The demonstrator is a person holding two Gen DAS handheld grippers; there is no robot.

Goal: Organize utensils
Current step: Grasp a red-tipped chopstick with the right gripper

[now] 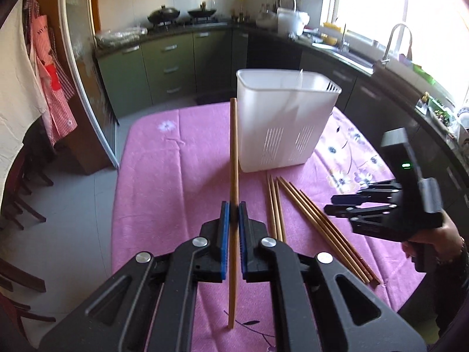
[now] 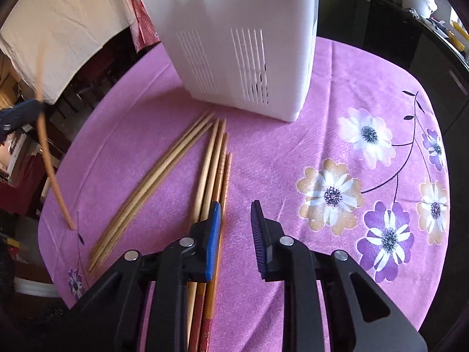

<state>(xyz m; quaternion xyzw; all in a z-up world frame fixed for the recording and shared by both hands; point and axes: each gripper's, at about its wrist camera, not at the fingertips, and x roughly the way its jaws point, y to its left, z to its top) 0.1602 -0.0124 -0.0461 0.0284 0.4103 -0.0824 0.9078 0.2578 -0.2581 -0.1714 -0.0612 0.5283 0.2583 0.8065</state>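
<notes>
Here, left gripper [image 1: 234, 214] is clamped on one chopstick [image 1: 233, 158], held near upright, lower end over the pink cloth [image 1: 164, 176]. White bin [image 1: 281, 123] stands just beyond, a fork tip at its far rim. Loose chopsticks [image 1: 307, 220] lie before it in two fanned bundles. Right gripper [image 2: 234, 228] hangs agape above them, empty. Only the left view shows counters and sink [image 1: 351, 55].

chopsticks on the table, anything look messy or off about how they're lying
Yes. The loose chopsticks lie fanned out on the pink tablecloth in front of the white utensil holder, splayed rather than parallel. One more chopstick is clamped in the left gripper. The right gripper is open over them.
</notes>
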